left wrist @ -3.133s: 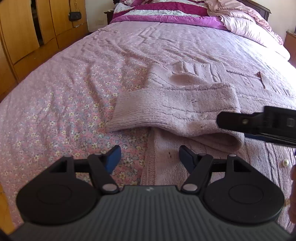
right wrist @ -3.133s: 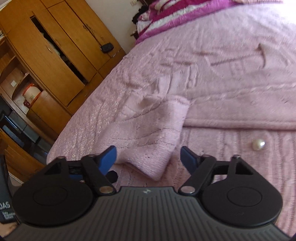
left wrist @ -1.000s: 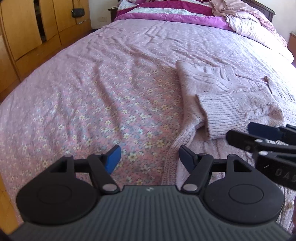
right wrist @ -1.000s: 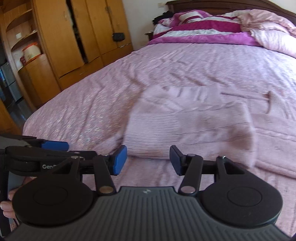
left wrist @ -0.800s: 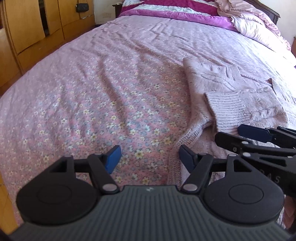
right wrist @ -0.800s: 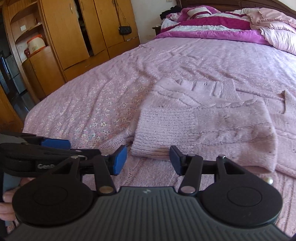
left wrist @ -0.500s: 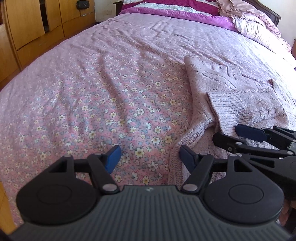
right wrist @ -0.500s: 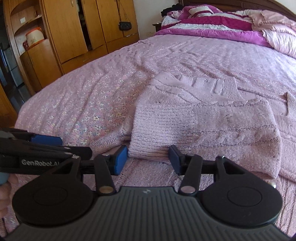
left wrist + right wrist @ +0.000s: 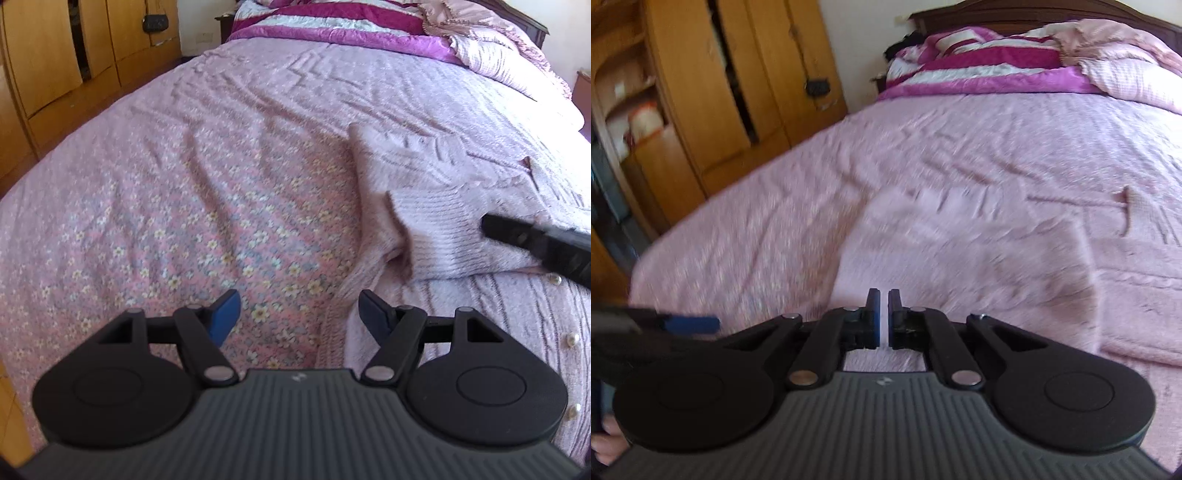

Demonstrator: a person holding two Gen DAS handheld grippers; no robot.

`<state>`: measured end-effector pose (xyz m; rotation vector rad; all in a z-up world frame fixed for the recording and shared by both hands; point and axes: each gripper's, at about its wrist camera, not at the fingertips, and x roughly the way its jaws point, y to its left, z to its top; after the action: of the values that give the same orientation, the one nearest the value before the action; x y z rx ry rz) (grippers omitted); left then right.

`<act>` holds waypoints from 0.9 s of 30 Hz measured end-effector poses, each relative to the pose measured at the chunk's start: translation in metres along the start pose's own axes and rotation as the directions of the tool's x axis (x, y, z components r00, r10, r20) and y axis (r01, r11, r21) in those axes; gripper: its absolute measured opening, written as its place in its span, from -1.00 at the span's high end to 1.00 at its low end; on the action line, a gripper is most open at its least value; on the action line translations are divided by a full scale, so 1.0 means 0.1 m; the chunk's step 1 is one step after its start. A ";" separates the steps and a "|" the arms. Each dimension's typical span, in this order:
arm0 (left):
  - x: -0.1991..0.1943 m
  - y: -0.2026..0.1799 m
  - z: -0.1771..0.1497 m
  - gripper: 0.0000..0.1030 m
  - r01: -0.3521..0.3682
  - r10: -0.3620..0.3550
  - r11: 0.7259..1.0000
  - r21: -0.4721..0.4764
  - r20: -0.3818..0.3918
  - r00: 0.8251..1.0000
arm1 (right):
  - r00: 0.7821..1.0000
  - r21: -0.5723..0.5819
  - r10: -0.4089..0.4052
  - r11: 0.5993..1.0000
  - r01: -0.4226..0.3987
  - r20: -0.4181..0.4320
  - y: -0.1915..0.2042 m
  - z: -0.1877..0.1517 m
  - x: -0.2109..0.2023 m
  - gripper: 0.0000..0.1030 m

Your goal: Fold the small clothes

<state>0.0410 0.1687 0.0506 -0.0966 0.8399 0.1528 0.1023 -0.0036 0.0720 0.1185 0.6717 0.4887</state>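
Note:
A pale pink knitted cardigan [image 9: 436,206] with pearl buttons [image 9: 570,338] lies on the bed, one sleeve folded across its body. My left gripper [image 9: 297,314] is open and empty, low over the bedspread just left of the cardigan's left edge. My right gripper [image 9: 882,314] has its jaws nearly together at the near edge of the folded sleeve [image 9: 960,266]; the view is blurred and I cannot tell whether fabric is between the pads. In the left wrist view the right gripper [image 9: 535,240] rests on the sleeve's ribbed cuff.
The bed has a pink floral bedspread [image 9: 166,206]. A striped magenta quilt and pillows [image 9: 351,26] lie at the head. Wooden wardrobes [image 9: 701,92] stand along the left side, with a small black bag [image 9: 817,86] hanging on a door.
My right gripper's jaws have closed from wide open to nearly together at the folded sleeve. The left gripper stayed open and shifted slightly beside the cardigan's edge.

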 end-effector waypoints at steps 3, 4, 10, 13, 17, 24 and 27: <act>-0.04 -0.05 0.05 -0.40 0.006 -0.006 1.000 0.014 0.024 1.000 | 0.999 0.042 -0.009 0.999 0.007 0.043 -0.15 0.12 -0.18 0.95; -0.05 -0.07 0.06 -0.40 0.005 -0.005 1.000 0.016 0.029 1.000 | 0.999 0.043 0.007 0.999 -0.009 0.037 -0.19 0.15 -0.22 0.95; -0.04 -0.09 0.07 -0.40 -0.014 0.014 1.000 0.018 0.018 1.000 | 1.000 -0.079 -0.003 0.997 0.002 -0.019 -0.10 0.08 -0.19 0.71; -0.06 -0.05 0.05 -0.40 -0.024 0.024 1.000 0.012 0.015 1.000 | 0.999 -0.093 0.015 0.996 -0.018 -0.041 -0.01 -0.02 -0.12 0.08; -0.07 0.04 0.04 -0.40 -0.039 0.039 0.999 -0.008 0.016 0.999 | 0.997 -0.126 0.037 0.991 -0.045 -0.068 0.13 -0.10 0.05 -0.08; -0.05 0.17 0.02 -0.40 -0.056 0.057 0.997 -0.044 0.007 0.998 | 0.995 -0.201 0.001 0.979 -0.022 -0.101 0.38 -0.23 0.38 -0.17; -0.05 0.18 0.01 -0.40 -0.053 0.053 0.998 -0.043 0.005 0.999 | 0.996 -0.280 -0.020 0.960 -0.006 -0.090 0.48 -0.27 0.47 -0.18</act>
<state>0.0353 0.1859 0.0540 -0.1143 0.8333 0.2213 0.0983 0.0594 0.0367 -0.1745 0.6864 0.5799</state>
